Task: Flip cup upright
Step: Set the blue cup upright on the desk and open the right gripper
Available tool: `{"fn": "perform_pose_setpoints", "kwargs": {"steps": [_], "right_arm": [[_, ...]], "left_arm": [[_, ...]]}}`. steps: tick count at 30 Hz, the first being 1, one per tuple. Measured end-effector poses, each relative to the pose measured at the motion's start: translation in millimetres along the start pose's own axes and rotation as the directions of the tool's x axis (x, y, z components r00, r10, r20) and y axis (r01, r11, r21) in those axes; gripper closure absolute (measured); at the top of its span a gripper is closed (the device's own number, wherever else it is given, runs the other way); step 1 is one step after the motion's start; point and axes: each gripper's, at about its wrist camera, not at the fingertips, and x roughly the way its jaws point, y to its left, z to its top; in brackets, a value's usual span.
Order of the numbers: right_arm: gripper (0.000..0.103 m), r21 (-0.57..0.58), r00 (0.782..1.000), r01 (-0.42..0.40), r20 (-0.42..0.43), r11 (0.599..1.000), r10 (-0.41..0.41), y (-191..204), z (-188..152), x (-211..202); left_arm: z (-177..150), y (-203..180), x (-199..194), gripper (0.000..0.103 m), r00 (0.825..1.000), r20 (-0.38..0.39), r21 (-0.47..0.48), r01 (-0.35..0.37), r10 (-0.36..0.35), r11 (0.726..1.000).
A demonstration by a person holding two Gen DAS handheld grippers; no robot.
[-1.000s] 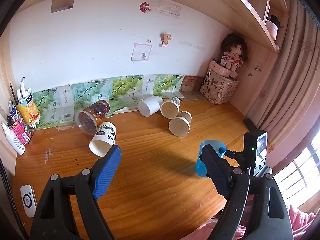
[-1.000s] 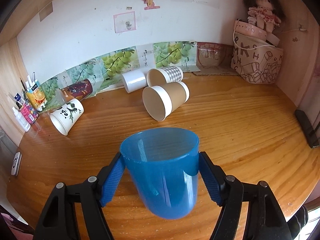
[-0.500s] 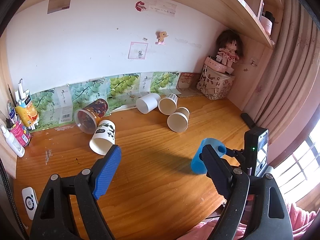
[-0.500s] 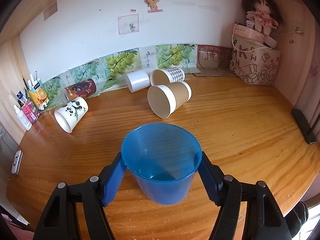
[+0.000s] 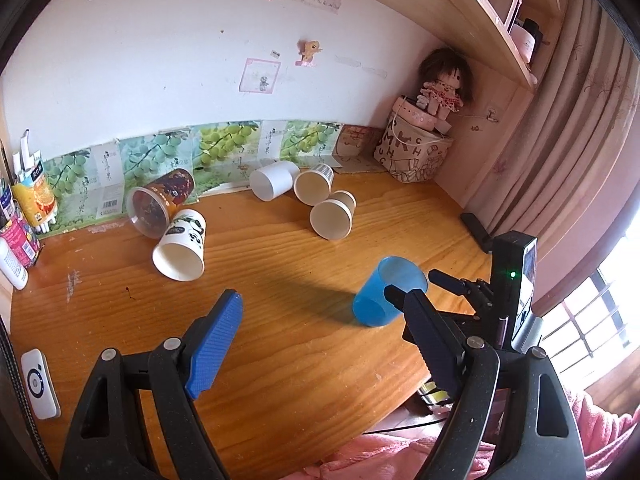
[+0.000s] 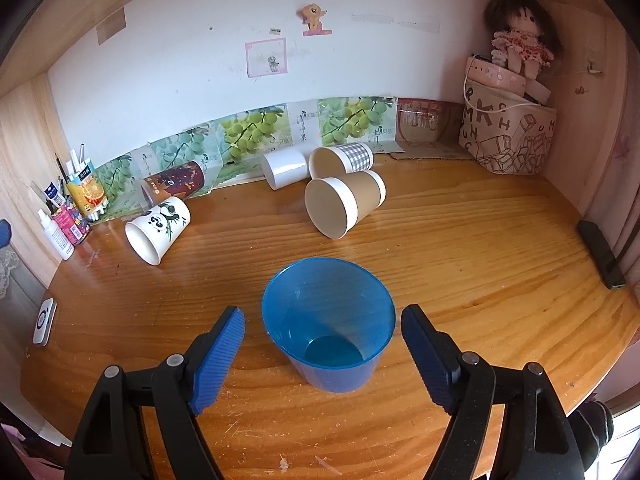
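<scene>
A blue plastic cup stands upright on the wooden desk, mouth up. My right gripper is open, its blue pads apart from the cup on either side. The cup also shows in the left wrist view, with the right gripper beside it. My left gripper is open and empty above the desk's front. Several cups lie on their sides farther back: a panda cup, a brown-sleeved cup, a checked cup, a white cup and a dark printed cup.
A lettered bag with a doll stands at the back right. Bottles and a pen holder stand at the back left. A white device lies at the left edge, a black remote at the right edge.
The right gripper lowered the blue cup onto the desk, upright, and opened off it. The left gripper stayed open and drew back a little.
</scene>
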Motion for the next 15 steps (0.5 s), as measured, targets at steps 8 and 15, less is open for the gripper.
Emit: {"fn": "perform_pose_setpoints", "kwargs": {"steps": [8,15], "right_arm": [[0.021,-0.012,1.0,-0.019,-0.01,1.0,0.019,-9,-5,-25],[0.019,-0.044,0.997,-0.07,-0.017,0.997,0.07,-29,-9,-51]], "left_arm": [[-16,-14,13,0.017,0.998,-0.07,-0.078,0.001,-0.007,0.997],[-26,-45,21,0.015,0.992,-0.123,-0.14,-0.051,0.033,0.989]]}}
